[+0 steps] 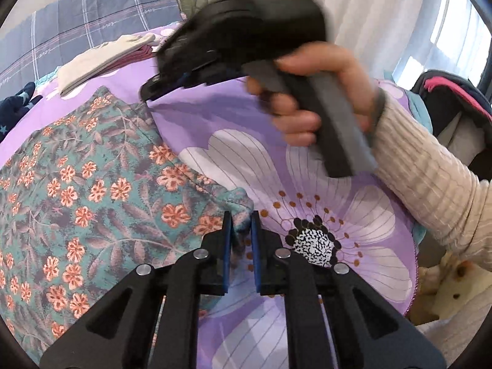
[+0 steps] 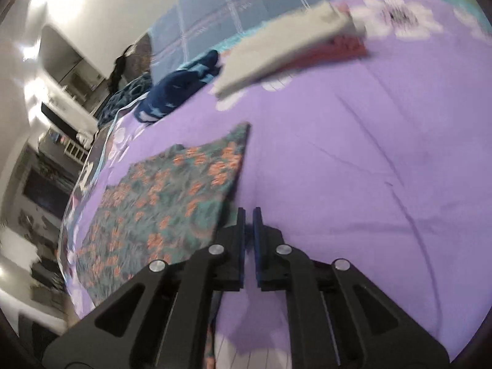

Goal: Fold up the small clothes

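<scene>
A teal garment with orange flowers (image 1: 92, 190) lies spread on the purple flowered bedspread (image 1: 233, 129). My left gripper (image 1: 241, 220) is shut on a bunched corner of it at its near right edge. In the left wrist view the right gripper (image 1: 147, 90) is held by a hand over the garment's far right corner, blurred; its tips look closed. In the right wrist view the right gripper (image 2: 249, 215) has its jaws nearly together, with the garment's edge (image 2: 172, 190) at its left finger; whether cloth is pinched I cannot tell.
A stack of folded clothes (image 1: 101, 61) (image 2: 276, 52), cream on top of pink, lies farther back on the bed. A dark blue garment with stars (image 1: 15, 104) (image 2: 178, 89) lies at the left. A grey plaid blanket (image 1: 77, 24) covers the far side.
</scene>
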